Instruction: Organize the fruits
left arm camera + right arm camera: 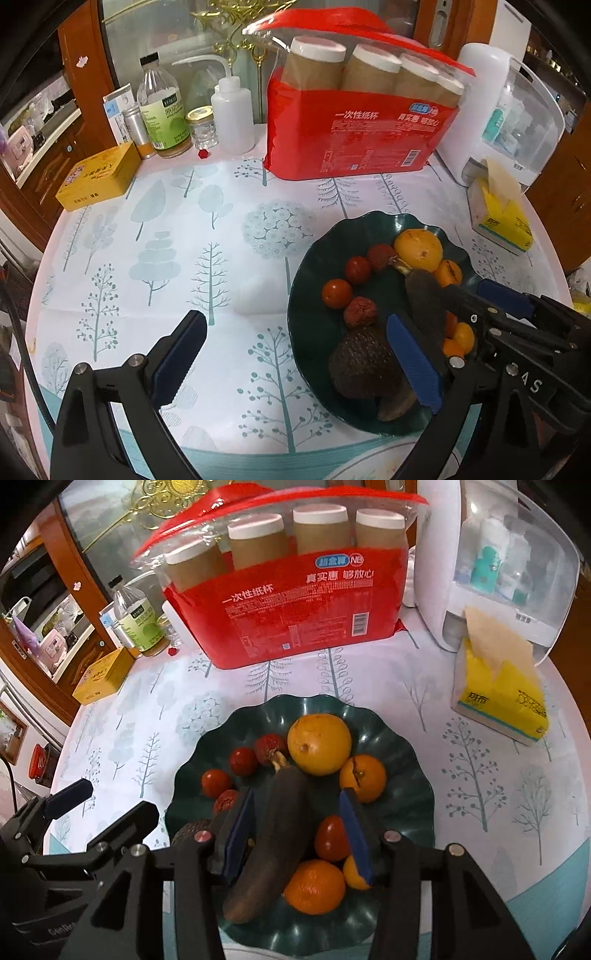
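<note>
The fruits are lying gathered in the dark green plate on the counter. The right tool, released, is straddling the blackened banana without pressing it, apparently after setting it down. The left tool is hanging wide open, empty, over the plate's near-left rim, probably ready for another fruit.

left hand-held gripper: black frame, silver screws | right hand-held gripper: blue ridged pads, black arms

Home: tablecloth, wooden cabinets
</note>
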### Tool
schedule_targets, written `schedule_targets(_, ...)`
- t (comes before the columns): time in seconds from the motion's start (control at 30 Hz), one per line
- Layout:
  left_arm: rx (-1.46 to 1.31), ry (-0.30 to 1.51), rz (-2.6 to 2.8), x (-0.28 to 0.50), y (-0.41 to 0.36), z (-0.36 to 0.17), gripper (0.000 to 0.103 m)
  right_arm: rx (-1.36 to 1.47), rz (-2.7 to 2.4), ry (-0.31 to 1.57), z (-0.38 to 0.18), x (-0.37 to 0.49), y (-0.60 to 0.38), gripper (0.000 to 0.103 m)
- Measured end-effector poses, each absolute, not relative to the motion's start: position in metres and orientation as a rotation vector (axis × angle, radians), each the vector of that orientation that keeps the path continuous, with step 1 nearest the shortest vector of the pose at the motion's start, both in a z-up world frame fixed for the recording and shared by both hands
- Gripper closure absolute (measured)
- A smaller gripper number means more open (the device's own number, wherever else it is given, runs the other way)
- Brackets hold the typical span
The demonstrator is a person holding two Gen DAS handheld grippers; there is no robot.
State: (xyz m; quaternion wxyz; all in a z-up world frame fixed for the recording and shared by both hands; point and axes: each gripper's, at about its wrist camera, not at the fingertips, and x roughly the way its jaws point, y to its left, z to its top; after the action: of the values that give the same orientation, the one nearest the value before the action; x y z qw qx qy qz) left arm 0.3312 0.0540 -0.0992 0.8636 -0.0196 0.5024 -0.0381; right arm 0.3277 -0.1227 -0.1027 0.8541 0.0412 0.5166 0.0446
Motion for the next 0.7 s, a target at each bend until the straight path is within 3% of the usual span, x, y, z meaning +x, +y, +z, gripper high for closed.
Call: schedule_targets(0.7,-0.044,0.947,-0.154,0.182,0.058,-0.012,0.005,0.072,0.018,0.954,-0.022,0.161,-0.121,0.054)
